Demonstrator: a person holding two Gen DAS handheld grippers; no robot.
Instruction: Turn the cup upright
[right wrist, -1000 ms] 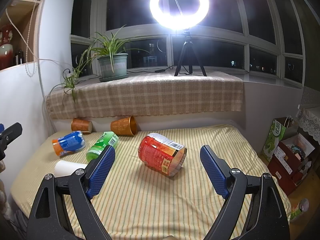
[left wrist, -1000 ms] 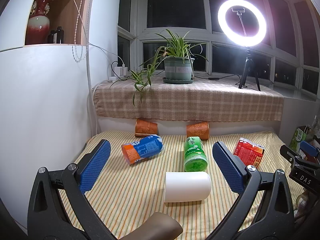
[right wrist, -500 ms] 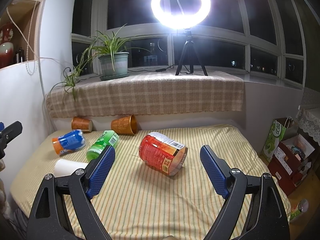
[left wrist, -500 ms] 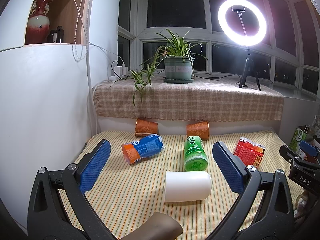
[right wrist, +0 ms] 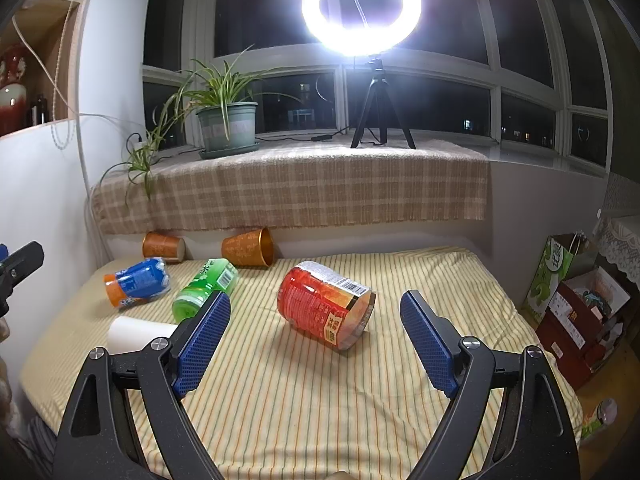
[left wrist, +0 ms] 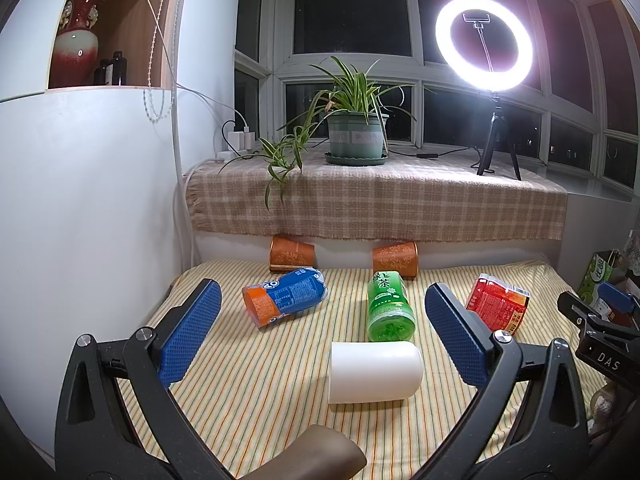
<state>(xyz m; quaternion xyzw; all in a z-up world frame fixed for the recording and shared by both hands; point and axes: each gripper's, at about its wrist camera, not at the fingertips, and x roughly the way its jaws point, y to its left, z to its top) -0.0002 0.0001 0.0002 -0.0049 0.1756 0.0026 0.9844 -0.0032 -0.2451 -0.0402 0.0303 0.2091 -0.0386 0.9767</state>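
Observation:
Several cups lie on their sides on a striped cloth. In the left wrist view a white cup point(left wrist: 375, 371) lies just ahead of my open, empty left gripper point(left wrist: 320, 332), between its blue pads. Beyond it lie a green cup point(left wrist: 389, 307), a blue and orange cup point(left wrist: 285, 296) and a red cup point(left wrist: 498, 303). Two orange paper cups point(left wrist: 291, 254) point(left wrist: 395, 258) lie at the back. In the right wrist view the red cup point(right wrist: 326, 309) lies just ahead of my open, empty right gripper point(right wrist: 316, 338). The white cup point(right wrist: 138, 334) is partly hidden behind its left finger.
A ledge with a checked cloth point(left wrist: 376, 204) runs behind, bearing a potted plant point(left wrist: 356, 136) and a ring light on a tripod point(left wrist: 486, 80). A white wall point(left wrist: 80, 208) bounds the left. Bags and boxes point(right wrist: 576, 304) stand on the floor to the right.

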